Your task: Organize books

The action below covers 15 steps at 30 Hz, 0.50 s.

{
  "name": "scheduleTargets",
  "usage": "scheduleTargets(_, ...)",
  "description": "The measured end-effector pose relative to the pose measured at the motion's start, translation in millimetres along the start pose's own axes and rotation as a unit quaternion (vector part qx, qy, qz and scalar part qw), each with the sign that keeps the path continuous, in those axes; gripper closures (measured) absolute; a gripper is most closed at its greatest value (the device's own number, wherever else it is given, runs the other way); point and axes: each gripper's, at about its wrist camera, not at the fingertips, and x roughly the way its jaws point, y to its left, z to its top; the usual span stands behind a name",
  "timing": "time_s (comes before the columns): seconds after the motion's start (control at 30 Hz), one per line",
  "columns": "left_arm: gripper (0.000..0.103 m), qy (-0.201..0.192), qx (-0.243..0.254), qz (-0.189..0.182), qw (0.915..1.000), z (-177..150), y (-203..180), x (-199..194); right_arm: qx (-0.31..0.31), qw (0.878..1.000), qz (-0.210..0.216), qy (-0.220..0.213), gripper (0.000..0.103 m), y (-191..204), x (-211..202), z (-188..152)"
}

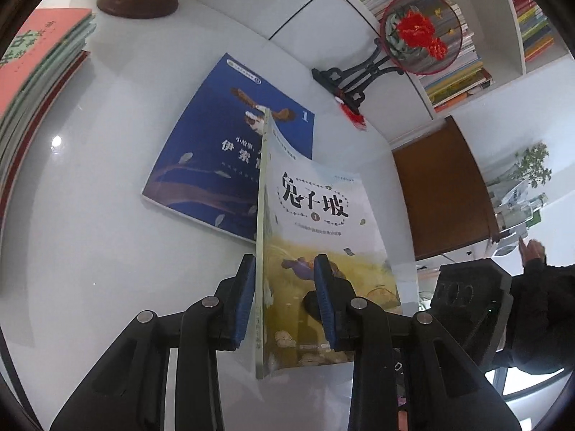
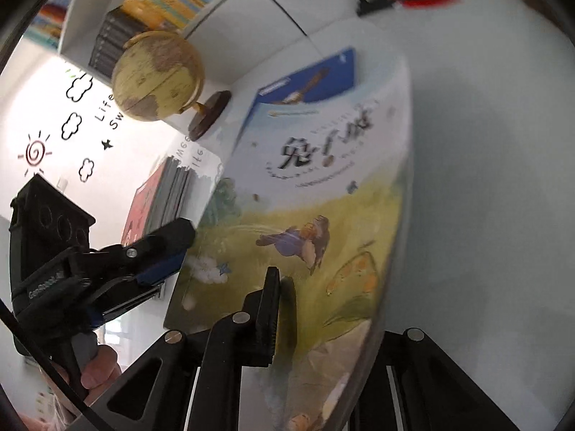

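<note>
The rabbit book (image 1: 323,237) is lifted off the white table (image 1: 90,197), its spine edge between the left gripper (image 1: 284,301) pads and its other edge clamped by the right gripper (image 2: 320,319). With the left pads narrow but perhaps loose, it could sag and slip onto the blue book (image 1: 215,151) at twelve o'clock.

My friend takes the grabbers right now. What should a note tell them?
Left gripper: jaws around the spine edge of the rabbit book, which is tilted up off the white table.
Right gripper: shut on the same book's other edge; only one finger shows.
Blue book: flat on the table, partly under the lifted one.
Stack of books: at the table's edge near the globe.
Done: the rabbit book is picked up with both grippers.
Left: probably put it away, then take the blue book.
</note>
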Motion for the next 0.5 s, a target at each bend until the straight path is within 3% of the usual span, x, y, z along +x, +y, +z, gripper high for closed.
scheduleTargets(0.5,0.075,-0.031,0.019,0.007,0.9993,18.9,12.0,-41.8,-0.091,0.993,-0.052,-0.053,0.088,70.5,-5.1,10.1)
